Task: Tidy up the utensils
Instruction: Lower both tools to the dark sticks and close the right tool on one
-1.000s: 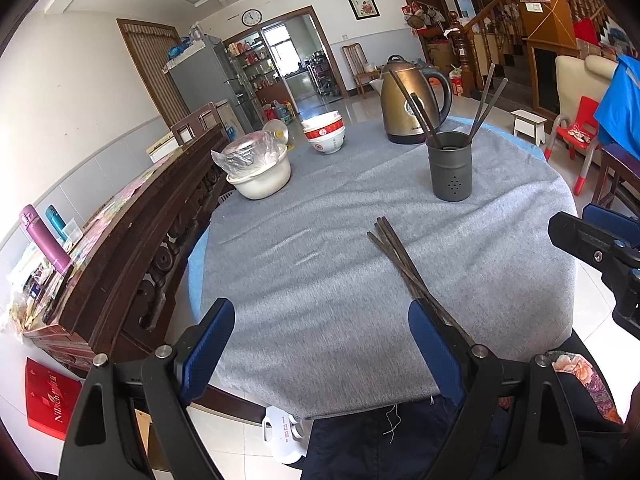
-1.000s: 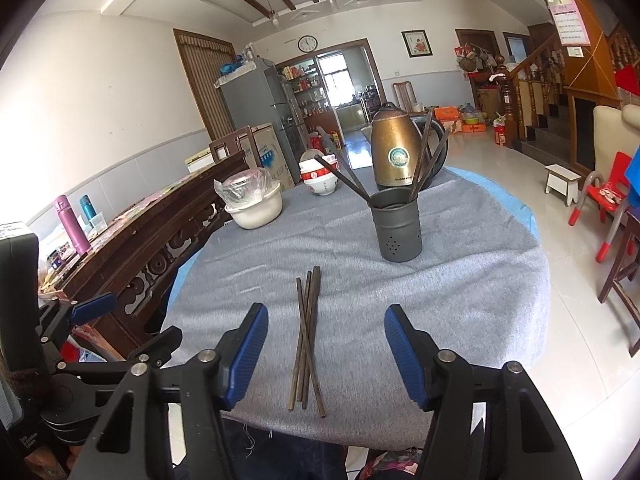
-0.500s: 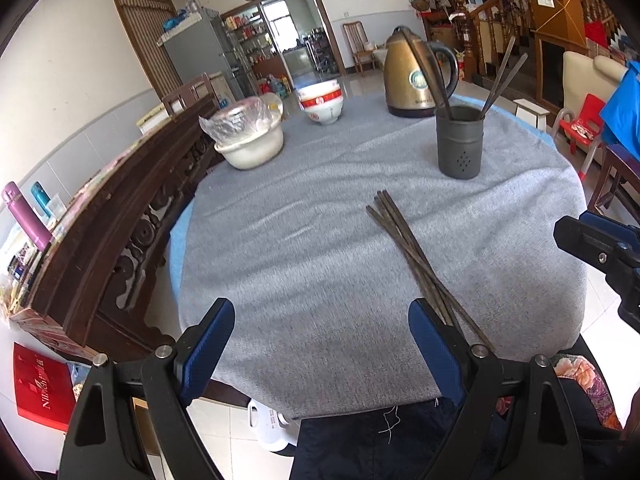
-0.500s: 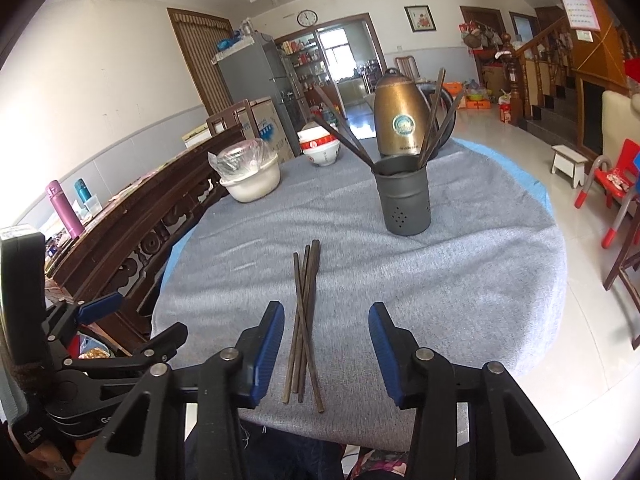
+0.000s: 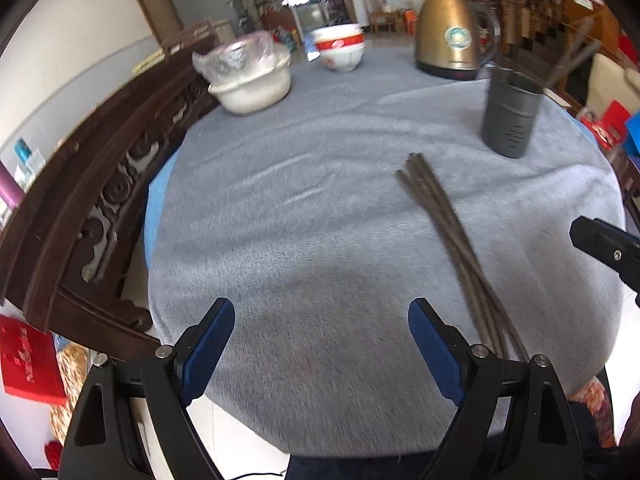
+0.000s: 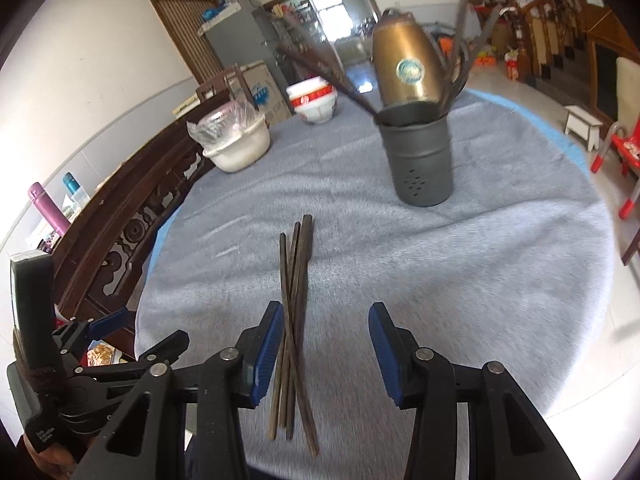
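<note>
Closing in on the loose chopsticks (image 6: 294,312) lying on the bench (image 6: 500,280) short of the holder (image 6: 420,160), I should centre my right tongs (image 6: 326,352), just narrowed yet empty, while my left tongs (image 5: 320,352) gape idle.
</note>
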Available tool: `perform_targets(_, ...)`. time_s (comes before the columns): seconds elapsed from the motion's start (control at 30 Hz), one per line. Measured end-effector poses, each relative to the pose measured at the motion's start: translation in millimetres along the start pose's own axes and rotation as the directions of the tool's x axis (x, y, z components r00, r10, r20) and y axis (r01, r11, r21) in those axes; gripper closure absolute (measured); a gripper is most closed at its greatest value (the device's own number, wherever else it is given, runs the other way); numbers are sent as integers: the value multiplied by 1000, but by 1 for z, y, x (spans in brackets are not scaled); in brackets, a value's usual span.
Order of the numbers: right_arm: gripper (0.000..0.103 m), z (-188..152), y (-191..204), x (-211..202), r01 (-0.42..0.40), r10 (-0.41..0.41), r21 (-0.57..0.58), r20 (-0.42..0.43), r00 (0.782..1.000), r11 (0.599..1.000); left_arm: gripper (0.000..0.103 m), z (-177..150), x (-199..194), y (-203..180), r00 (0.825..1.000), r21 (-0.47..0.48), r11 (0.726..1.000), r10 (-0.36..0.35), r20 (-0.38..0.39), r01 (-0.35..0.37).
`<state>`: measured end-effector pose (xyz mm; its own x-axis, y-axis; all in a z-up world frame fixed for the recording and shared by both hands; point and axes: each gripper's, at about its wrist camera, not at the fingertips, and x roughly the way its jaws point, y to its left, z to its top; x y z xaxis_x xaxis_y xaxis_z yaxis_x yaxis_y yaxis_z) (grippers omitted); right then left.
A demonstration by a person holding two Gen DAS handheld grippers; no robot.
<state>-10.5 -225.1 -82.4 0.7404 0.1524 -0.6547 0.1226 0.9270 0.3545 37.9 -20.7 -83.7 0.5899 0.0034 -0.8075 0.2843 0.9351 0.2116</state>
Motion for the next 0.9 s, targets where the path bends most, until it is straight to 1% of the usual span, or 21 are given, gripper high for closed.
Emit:
perform_targets(0.17,55,18,9,43,-28,27,-11,-60,998,1000,14,10,24,18,998,-59,998,-2,-56,-2)
perform_targets(0.2,56,21,11,51,-29,28,-16,-67,997,999,14,12,28,22,998,-72,997,-6,-67,1)
perform_targets(0.23,62,25,13,61,-32,31,-16,-80,996,999,14,14,33,26,997,-85,996,-11,-76,5)
perform_targets(0.4,64,36,18,96,-42,41,-2,-132,990,999,14,19,49,38,994,-118,993,-23,-108,10)
perform_targets(0.47,66,38,19,108,-33,32,-5,-146,989,999,14,19,56,41,992,-126,992,-29,-122,13)
perform_targets(0.5,69,40,19,114,-23,21,-7,-152,988,1000,14,19,58,42,991,-129,992,-31,-128,15)
perform_targets(0.53,72,42,18,118,-10,9,-9,-157,988,1000,14,19,61,43,990,-132,991,-34,-135,16)
perform_targets(0.63,76,45,14,132,4,-3,5,-184,983,1000,14,19,68,44,988,-134,991,-45,-148,25)
perform_targets(0.67,76,47,15,135,6,-6,3,-181,983,1000,14,19,69,43,988,-133,991,-45,-150,25)
perform_targets(0.8,76,50,21,140,9,-14,-30,-187,982,1000,14,21,75,44,986,-136,990,-55,-159,33)
perform_targets(0.9,76,49,27,143,28,-40,-66,-183,982,997,14,23,79,44,984,-138,990,-59,-166,36)
